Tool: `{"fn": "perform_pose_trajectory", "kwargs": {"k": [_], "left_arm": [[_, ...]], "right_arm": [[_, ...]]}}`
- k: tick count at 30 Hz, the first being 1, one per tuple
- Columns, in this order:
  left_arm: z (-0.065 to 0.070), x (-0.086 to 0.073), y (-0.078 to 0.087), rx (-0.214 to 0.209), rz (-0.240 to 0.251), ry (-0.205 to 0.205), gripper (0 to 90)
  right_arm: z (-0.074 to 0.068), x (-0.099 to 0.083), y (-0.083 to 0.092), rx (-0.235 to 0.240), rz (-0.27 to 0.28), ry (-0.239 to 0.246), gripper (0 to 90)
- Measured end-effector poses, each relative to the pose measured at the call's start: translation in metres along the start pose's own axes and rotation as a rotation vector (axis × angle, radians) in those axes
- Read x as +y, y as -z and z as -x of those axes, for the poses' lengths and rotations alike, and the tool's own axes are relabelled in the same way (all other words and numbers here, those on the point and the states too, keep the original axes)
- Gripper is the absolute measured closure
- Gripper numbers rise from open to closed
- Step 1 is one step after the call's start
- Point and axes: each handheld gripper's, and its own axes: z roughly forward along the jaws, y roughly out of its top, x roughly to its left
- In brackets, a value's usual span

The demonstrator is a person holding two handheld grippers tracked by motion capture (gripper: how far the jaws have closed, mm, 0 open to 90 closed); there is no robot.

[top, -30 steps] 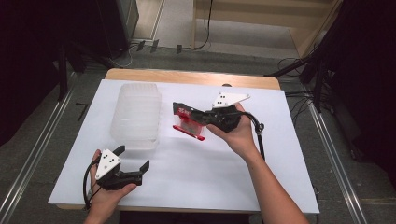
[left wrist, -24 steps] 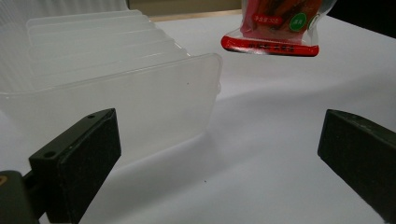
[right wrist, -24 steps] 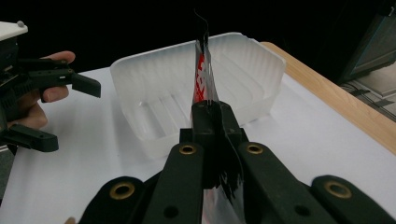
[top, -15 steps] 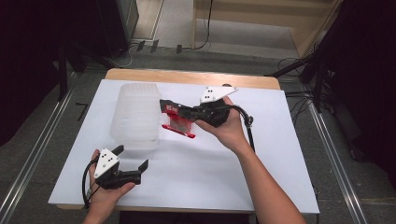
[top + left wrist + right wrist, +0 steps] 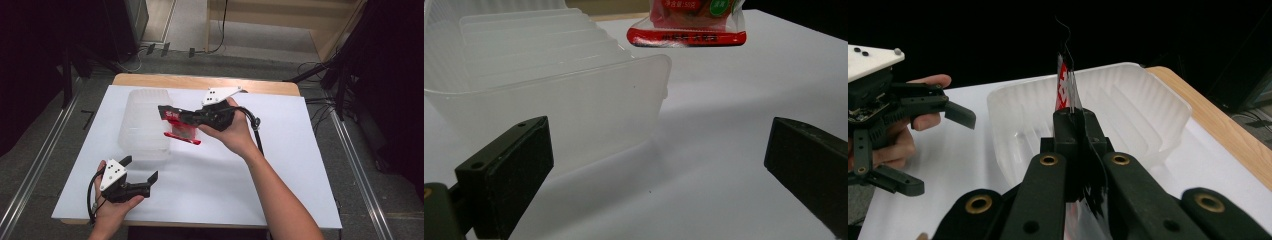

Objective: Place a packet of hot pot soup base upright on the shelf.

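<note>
Right hand-held gripper (image 5: 167,113) is clamped tight on the top seam of a red snack pouch (image 5: 181,132). Jaws are fully together in the right gripper view, with the film edge sticking up between the pads (image 5: 1072,125). Pinching the seam lets the pouch hang flat below, so it should drop in cleanly without folding.

Landmark is the clear plastic tub (image 5: 145,125). The pouch hangs in the air just above the tub's right rim, touching nothing as far as I can tell. In the left gripper view its red bottom seal (image 5: 686,37) sits above and past the tub's near corner (image 5: 659,65). My read: this is the carry-over step, with the pouch nearly over the opening but not yet inside.

Left hand-held gripper (image 5: 141,175) is parked on the desk (image 5: 280,170) near the front edge, just in front of the tub's near end. Its jaws are spread wide with nothing between them. It aims at the tub wall, probably on standby to steady the tub if it slides.

The tub looks light and flexible, so a rim bump could shift it. The next move likely needs a bit more travel over the tub before lowering.
</note>
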Motion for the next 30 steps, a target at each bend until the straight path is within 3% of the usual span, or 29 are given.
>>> {"fn": "perform_pose_trajectory", "kwargs": {"k": [14, 30], "left_arm": [[-0.002, 0.000, 0.001, 0.002, 0.001, 0.004, 0.0], [-0.002, 0.000, 0.001, -0.003, 0.006, 0.006, 0.0]], "right_arm": [[0.004, 0.005, -0.021, 0.045, 0.004, -0.011, 90.0], [0.003, 0.025, -0.057, 0.080, -0.022, 0.005, 90.0]]}}
